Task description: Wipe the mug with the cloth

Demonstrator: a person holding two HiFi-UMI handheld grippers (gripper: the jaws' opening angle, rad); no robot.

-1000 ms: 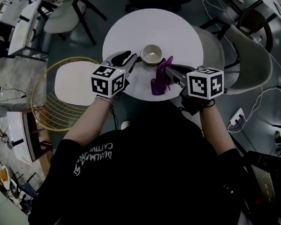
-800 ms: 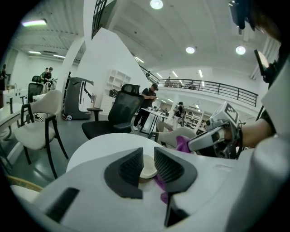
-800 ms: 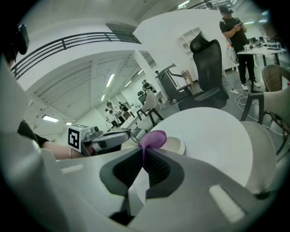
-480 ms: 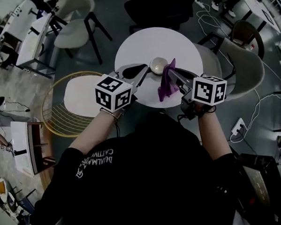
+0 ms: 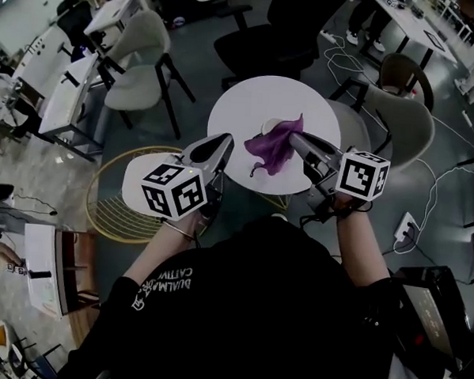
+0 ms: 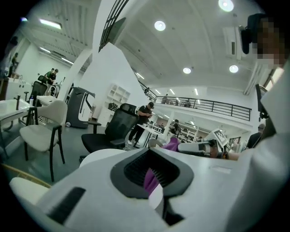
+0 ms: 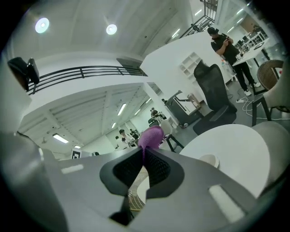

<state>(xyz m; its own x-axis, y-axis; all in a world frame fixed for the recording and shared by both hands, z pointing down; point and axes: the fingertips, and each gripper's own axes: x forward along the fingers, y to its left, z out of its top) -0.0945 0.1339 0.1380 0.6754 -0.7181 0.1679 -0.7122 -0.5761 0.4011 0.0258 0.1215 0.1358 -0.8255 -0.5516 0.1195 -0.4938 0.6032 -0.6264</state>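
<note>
Fingers on the left gripper [image 6: 151, 156] are shut flat, pad against pad. A strip of purple shows only through the gap behind them. The cube [image 5: 173, 191] on this gripper carries black-and-white square markers.

Just below it in the head view is the back of the person's black shirt [image 5: 238, 319], with white lettering [image 5: 163, 277] running upside down. The larger line looks like DUALMARK, and the second line is too small to read.

Moving right, a round white table [image 5: 241, 106] stands among the chairs. The mug [image 7: 209, 161] sits on it, upright with its mouth up. It is pale cream, low and wide. In the head view the cloth covers most of it.

The cloth [image 5: 272, 147] is plain purple and crumpled. It hangs in the air over the table, with one corner raised and a thin tail trailing toward the left gripper. I cannot tell whether any part of it touches the mug.

Farther right, the right gripper [image 7: 144, 150] has its fingers clamped on the cloth. A purple tuft bulges out past the tips. Its marker cube [image 5: 363, 174] shows the same kind of square pattern.
</note>
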